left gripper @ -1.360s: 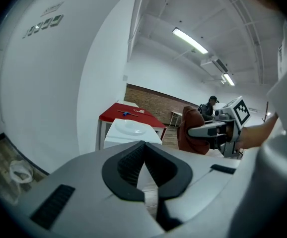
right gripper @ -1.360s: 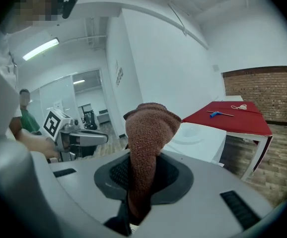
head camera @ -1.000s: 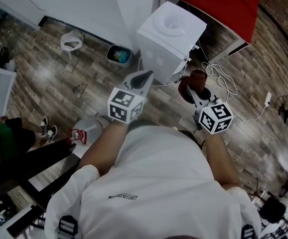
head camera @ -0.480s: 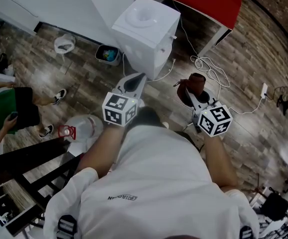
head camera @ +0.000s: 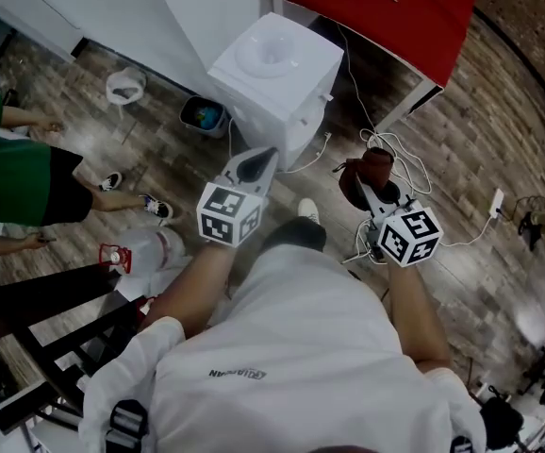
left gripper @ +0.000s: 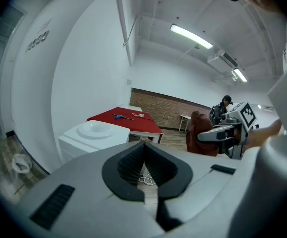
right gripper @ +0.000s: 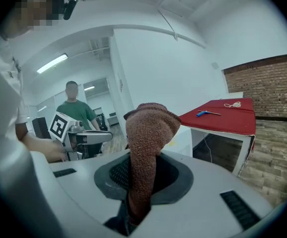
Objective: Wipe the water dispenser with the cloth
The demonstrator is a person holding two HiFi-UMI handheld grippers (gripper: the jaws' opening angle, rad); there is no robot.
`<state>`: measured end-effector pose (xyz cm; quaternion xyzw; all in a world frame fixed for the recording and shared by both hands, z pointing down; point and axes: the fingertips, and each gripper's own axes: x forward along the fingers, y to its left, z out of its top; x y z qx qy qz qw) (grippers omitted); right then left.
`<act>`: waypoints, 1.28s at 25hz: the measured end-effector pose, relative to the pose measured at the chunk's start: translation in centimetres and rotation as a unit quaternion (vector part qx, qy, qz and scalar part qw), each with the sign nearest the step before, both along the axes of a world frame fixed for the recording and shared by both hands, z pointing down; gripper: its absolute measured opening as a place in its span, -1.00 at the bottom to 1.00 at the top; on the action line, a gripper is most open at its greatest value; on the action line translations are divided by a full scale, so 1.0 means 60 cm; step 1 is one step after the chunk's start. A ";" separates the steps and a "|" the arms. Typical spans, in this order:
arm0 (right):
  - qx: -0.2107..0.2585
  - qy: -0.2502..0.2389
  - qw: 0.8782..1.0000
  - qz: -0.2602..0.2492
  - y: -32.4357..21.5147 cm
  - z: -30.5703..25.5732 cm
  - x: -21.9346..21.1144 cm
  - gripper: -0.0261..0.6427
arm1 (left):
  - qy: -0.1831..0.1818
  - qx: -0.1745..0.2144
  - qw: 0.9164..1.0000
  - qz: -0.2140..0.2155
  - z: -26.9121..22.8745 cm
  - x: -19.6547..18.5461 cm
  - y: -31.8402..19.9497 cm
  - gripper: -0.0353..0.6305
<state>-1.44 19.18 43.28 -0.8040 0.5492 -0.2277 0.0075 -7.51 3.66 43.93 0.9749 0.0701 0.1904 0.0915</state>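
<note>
Both arms stretched forward, facing the water dispenser (head camera: 277, 74).
Left gripper (head camera: 256, 161) near its front, fingers together and empty; right gripper (head camera: 371, 189) off to its right, fingers clamped on the cloth (head camera: 374, 165).

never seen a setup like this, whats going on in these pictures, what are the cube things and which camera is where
There is no robot here. A person holds a hand-held two-jaw gripper in each hand, and the cubes with square markers are part of those grippers. The head view comes from a camera on the person's head, looking steeply down. The other two views come from a camera riding on each gripper, looking along its jaws.

The left gripper has its jaws together with nothing between them. The right gripper is clamped on a reddish-brown cloth.

Ahead, on the wooden floor, stands a white water dispenser; the cloth is not touching it. Behind it is a red table. Cables lie on the floor, and a bystander in green stands at the left.
</note>
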 end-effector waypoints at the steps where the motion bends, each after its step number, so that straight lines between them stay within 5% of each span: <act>1: -0.003 0.001 1.000 -0.013 -0.008 -0.001 0.017 -0.73 | 0.001 -0.003 1.000 -0.011 0.002 0.014 -0.005 -0.92; 12: -0.028 -0.012 0.990 -0.141 -0.138 -0.002 0.173 -0.73 | 0.002 -0.001 0.995 -0.104 0.008 0.138 -0.084 -0.92; 21: -0.054 -0.038 0.958 -0.278 -0.290 0.016 0.152 -0.73 | 0.007 -0.002 0.982 -0.188 0.006 0.119 -0.120 -0.92; 26: -0.068 -0.053 0.932 -0.353 -0.356 0.029 0.119 -0.73 | 0.006 -0.001 0.966 -0.260 0.009 0.090 -0.144 -0.92; 32: -0.087 -0.081 0.882 -0.455 -0.411 0.046 0.079 -0.73 | -0.002 0.002 0.930 -0.368 0.009 0.054 -0.160 -0.92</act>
